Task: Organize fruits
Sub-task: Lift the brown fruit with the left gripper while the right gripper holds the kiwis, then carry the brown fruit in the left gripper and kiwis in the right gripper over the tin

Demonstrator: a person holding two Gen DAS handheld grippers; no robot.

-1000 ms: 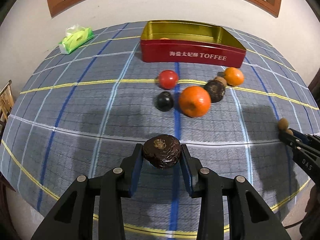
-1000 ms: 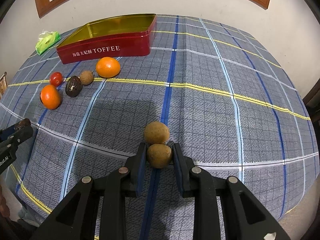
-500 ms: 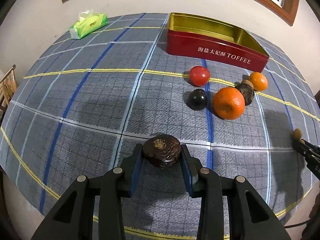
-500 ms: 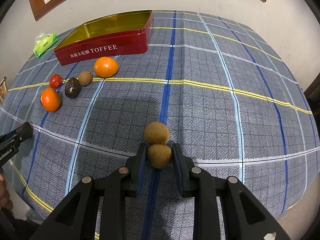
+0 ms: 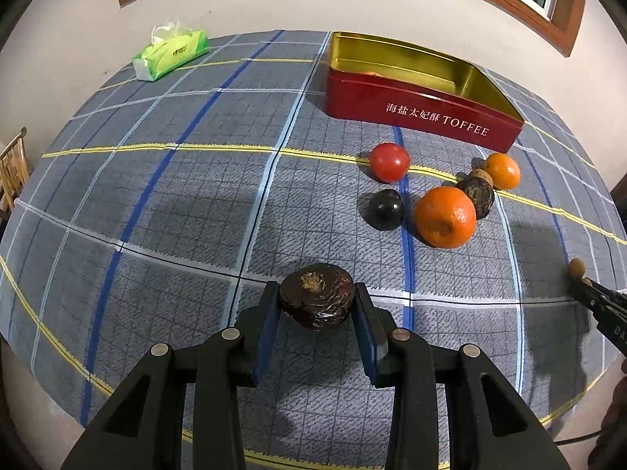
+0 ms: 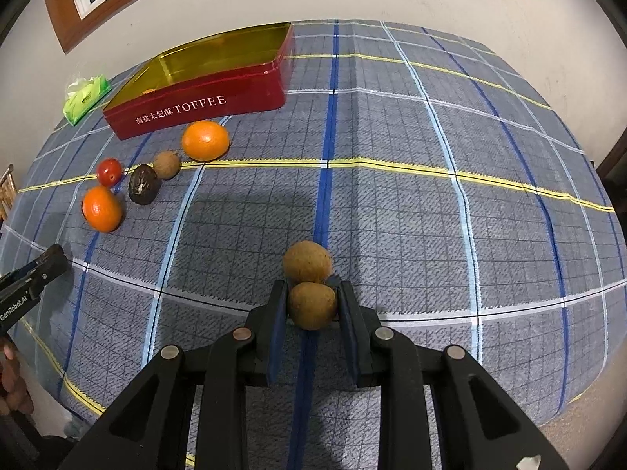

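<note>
My left gripper (image 5: 316, 305) is shut on a dark wrinkled fruit (image 5: 316, 300) above the checked cloth. My right gripper (image 6: 312, 305) is shut on a small brown round fruit (image 6: 312, 305); a second brown fruit (image 6: 307, 261) lies touching it just beyond the fingertips. The red toffee tin (image 5: 419, 115) stands open at the back, with something orange barely showing inside. In front of it lie a red tomato (image 5: 389, 162), a black plum (image 5: 386, 209), a large orange (image 5: 445, 217), a dark wrinkled fruit (image 5: 476, 196) and a small orange (image 5: 502, 170).
A green tissue pack (image 5: 170, 55) sits at the back left of the table. The checked cloth (image 6: 431, 203) covers the whole table. A wooden chair (image 5: 11, 172) stands past the left edge. A wall with a window frame rises behind the table.
The left wrist view has swung leftward, so the tin and fruits now sit further right in it. The right gripper has stayed put. Both grips are unchanged.
</note>
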